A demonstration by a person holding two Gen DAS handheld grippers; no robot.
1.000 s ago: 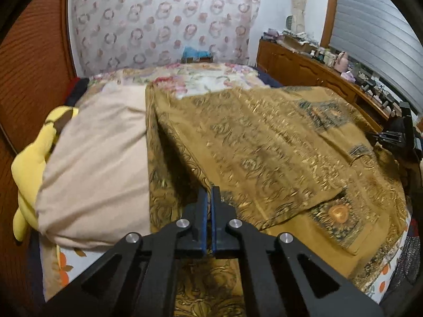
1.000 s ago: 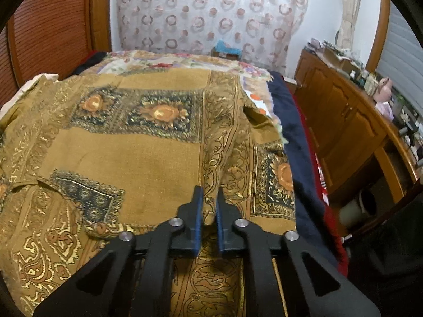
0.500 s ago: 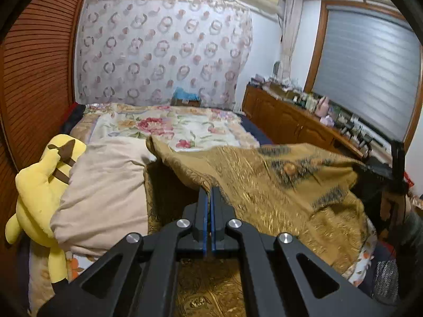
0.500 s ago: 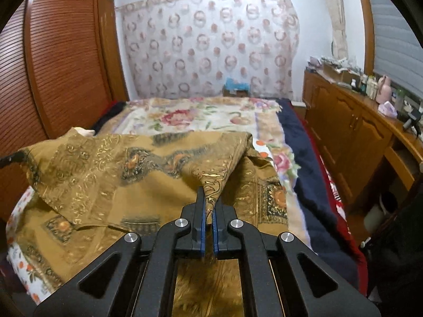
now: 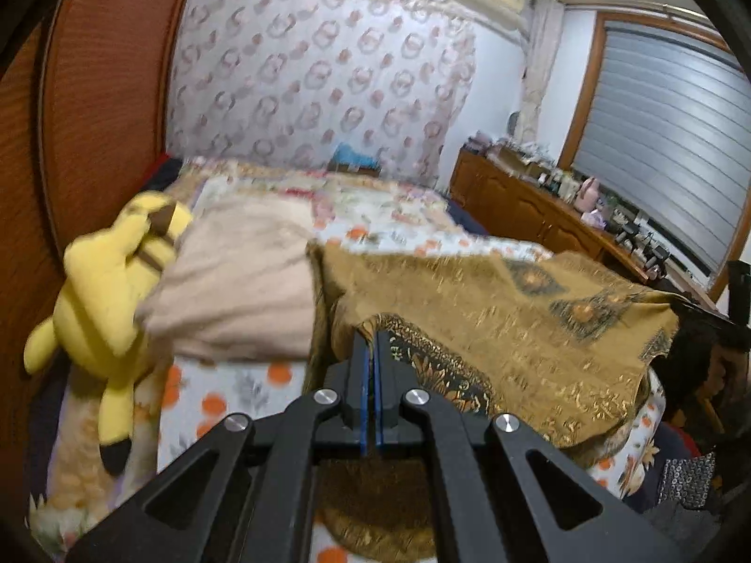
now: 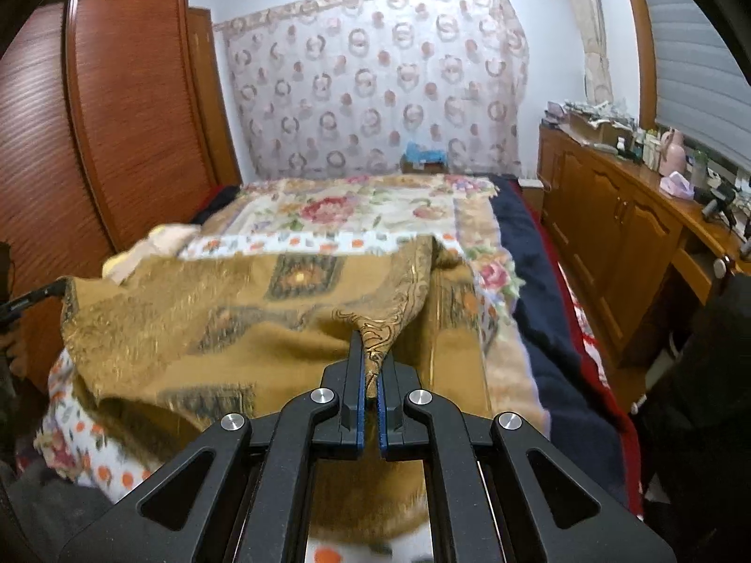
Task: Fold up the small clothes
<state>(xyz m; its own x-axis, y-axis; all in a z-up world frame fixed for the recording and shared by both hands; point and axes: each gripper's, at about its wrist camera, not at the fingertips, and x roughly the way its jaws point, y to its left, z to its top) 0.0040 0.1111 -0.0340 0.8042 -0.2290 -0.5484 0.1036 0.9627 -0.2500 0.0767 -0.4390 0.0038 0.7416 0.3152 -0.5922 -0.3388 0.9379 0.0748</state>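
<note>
A gold-brown patterned garment (image 5: pixel 507 319) with dark medallion motifs hangs lifted over the near end of the bed. My left gripper (image 5: pixel 369 342) is shut on its left edge. My right gripper (image 6: pixel 371 352) is shut on its right edge, with a fold of the garment (image 6: pixel 225 328) pinched between the blue pads. The cloth stretches between both grippers and sags onto the bed. The right gripper's tip shows at the far right of the left wrist view, the left one's at the far left of the right wrist view.
The floral bedspread (image 6: pixel 356 211) covers the bed. A beige pillow (image 5: pixel 244 281) and a yellow plush toy (image 5: pixel 108 295) lie on the left. A wooden wardrobe (image 6: pixel 117 117) stands left, a cluttered wooden dresser (image 6: pixel 624 206) right. A dark blue blanket (image 6: pixel 530 253) edges the bed.
Both grippers have lifted the garment's edges off the bed and pulled them back toward the near end. The cloth has gone from lying flat to hanging raised between them.
</note>
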